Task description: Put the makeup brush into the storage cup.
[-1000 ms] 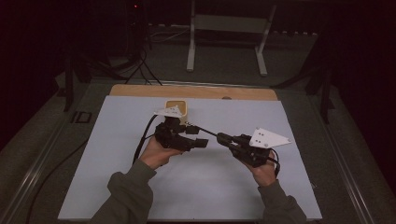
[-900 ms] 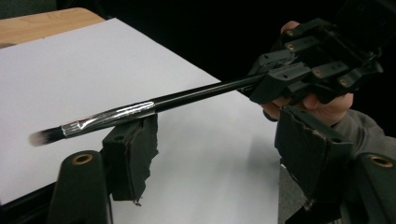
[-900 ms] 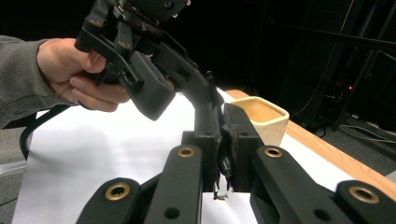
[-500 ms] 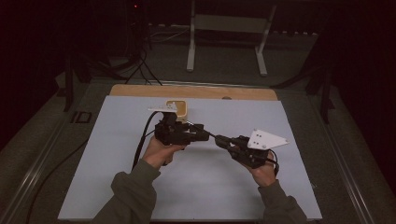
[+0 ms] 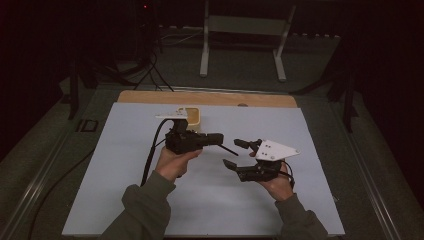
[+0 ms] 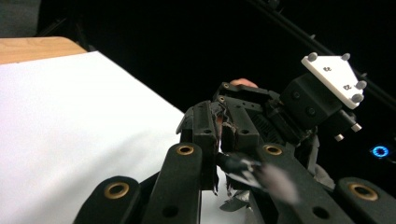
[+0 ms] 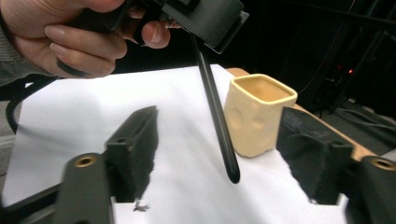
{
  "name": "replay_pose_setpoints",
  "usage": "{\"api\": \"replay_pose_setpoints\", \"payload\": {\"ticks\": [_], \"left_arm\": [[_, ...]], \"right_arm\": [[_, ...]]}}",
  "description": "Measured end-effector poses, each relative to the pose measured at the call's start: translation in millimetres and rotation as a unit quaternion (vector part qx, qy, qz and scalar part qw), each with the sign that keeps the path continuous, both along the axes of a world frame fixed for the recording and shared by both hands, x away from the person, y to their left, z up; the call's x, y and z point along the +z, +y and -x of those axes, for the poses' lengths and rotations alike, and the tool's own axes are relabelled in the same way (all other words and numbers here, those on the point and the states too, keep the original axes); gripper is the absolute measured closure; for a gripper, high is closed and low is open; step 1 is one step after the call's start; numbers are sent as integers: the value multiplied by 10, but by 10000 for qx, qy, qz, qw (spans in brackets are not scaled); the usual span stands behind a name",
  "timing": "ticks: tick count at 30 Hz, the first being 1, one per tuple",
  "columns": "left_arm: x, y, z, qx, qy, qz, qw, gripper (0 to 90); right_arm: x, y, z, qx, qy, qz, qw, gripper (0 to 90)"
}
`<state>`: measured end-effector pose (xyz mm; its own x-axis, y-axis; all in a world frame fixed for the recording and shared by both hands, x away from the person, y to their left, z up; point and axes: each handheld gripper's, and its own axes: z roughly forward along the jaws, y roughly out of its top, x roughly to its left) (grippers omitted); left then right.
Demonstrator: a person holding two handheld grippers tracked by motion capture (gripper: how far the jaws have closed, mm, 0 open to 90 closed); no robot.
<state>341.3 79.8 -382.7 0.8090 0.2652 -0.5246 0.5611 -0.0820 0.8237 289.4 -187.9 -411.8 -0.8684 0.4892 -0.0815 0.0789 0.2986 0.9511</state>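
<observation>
**Passing the pen between my tongs**

I am holding a thin black pen (image 7: pixel 215 105) by its upper end, my left gripper (image 5: pixel 220 141) clamped on it, above the white mat (image 5: pixel 125 165) and just in front of the cream cup (image 7: pixel 257 114). My right gripper (image 5: pixel 239 154) is waiting with its jaws spread wide and empty, the pen's free tip hanging between them. I am judging it light, stiff and slick, best pinched mid-shaft. I am reading no lettering on pen or cup.
</observation>
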Motion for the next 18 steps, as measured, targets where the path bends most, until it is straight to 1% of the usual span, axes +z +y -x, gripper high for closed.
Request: {"api": "replay_pose_setpoints", "payload": {"ticks": [2,5,12,13,16,18], "left_arm": [[7,5,3,32,-16,-68,10000,855],[12,12,4,91,-36,-161,9998,855],[25,29,5,208,-123,-324,9992,856],[27,31,5,224,-135,-347,9991,856],[31,33,10,257,-171,-390,9988,856],[32,36,10,257,-162,-385,9988,856]], "right_arm": [[-7,2,-6,-24,13,30,10000,239],[-16,8,-15,-54,63,49,10000,202],[-43,3,-39,-84,167,72,9998,150],[-47,2,-39,-96,203,78,9997,148],[-56,-4,-44,-79,217,75,9997,143],[-60,-4,-45,-63,224,85,9997,142]]}}
